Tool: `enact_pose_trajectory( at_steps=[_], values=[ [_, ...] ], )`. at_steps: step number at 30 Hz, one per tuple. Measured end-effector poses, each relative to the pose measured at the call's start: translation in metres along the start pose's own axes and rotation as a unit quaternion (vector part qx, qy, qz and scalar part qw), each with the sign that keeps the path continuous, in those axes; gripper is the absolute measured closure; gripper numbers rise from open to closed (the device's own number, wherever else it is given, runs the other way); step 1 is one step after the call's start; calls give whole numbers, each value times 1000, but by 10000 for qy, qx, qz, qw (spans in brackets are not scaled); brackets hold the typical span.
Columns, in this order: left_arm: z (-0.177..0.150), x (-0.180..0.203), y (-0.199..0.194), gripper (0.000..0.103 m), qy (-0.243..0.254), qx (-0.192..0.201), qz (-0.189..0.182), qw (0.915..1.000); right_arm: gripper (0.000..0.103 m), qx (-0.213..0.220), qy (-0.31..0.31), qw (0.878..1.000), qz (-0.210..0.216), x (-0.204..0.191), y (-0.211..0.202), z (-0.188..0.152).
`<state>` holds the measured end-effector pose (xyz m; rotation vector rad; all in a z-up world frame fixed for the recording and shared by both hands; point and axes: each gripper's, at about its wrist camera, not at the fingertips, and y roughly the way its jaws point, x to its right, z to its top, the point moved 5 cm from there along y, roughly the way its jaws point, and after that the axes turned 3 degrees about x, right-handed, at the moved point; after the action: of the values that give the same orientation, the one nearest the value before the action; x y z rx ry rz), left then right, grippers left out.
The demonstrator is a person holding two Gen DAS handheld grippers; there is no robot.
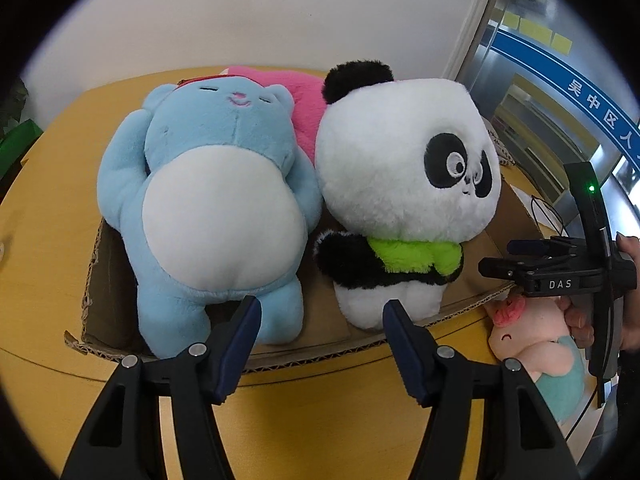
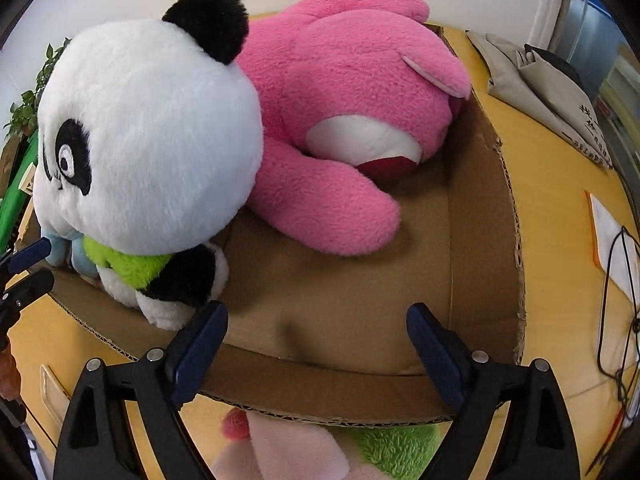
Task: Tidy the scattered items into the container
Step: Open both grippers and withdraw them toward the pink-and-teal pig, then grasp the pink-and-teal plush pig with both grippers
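A shallow cardboard box [image 1: 100, 264] on the yellow table holds a blue bear plush [image 1: 208, 200], a panda plush [image 1: 404, 184] with a green scarf, and a pink bear plush [image 1: 304, 100] behind them. My left gripper [image 1: 322, 316] is open and empty, just above the box's near rim between the blue bear and panda. My right gripper [image 2: 318, 320] is open and empty over the bare box floor [image 2: 344, 288], right of the panda [image 2: 148, 136] and the pink bear [image 2: 352, 92]. A small pink and teal doll [image 1: 536, 344] lies outside the box, under the right gripper [image 1: 496, 266]; its top [image 2: 280, 444] shows there.
A green fuzzy plush [image 2: 396, 448] lies on the table beside the doll. A beige cloth bag [image 2: 552, 92], papers [image 2: 612, 240] and a black cable [image 2: 616, 308] lie right of the box. A plant [image 2: 28, 104] stands at the left; a glass door [image 1: 560, 92] at the right.
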<state>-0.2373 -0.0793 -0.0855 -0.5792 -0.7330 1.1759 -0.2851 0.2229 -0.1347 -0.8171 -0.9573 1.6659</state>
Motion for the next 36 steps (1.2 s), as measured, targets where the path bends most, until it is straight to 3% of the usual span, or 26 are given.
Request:
enact_pose_trajectory(
  at_steps=[3, 7, 9, 11, 13, 16, 20, 27, 36],
  values=[
    [-11, 1, -11, 40, 6, 97, 108, 9999, 9, 47, 54, 10000, -38, 0, -8, -15],
    [-10, -11, -49, 40, -375, 573, 693, 9952, 9, 488, 67, 9982, -342, -12, -27, -26],
    [-7, -8, -84, 38, -436, 962, 876, 9905, 5, 1068, -21, 9923, -628, -17, -64, -28],
    [-4, 3, -116, 24, -384, 1308, 1076, 9848, 0, 1695, -70, 9825, -767, -26, -108, -32],
    [-5, 20, -145, 23, -269, 1629, 1220, 9787, 0, 2220, -2, 9721, -754, -37, -147, -41],
    [-9, 55, -170, 23, -29, 1832, 1276, 9748, 0, 2621, 193, 9625, -667, -49, -184, -62],
    [-23, 95, -183, 23, 180, 1837, 1158, 9760, 0, 2821, 454, 9551, -782, -63, -208, -90],
    [-53, 123, -196, 23, 307, 1748, 958, 9794, 0, 2901, 512, 9505, -988, -58, -231, -136],
    [-60, 129, -187, 23, 210, 1622, 722, 9839, 0, 2665, 575, 9577, -920, -54, -227, -155]
  ],
)
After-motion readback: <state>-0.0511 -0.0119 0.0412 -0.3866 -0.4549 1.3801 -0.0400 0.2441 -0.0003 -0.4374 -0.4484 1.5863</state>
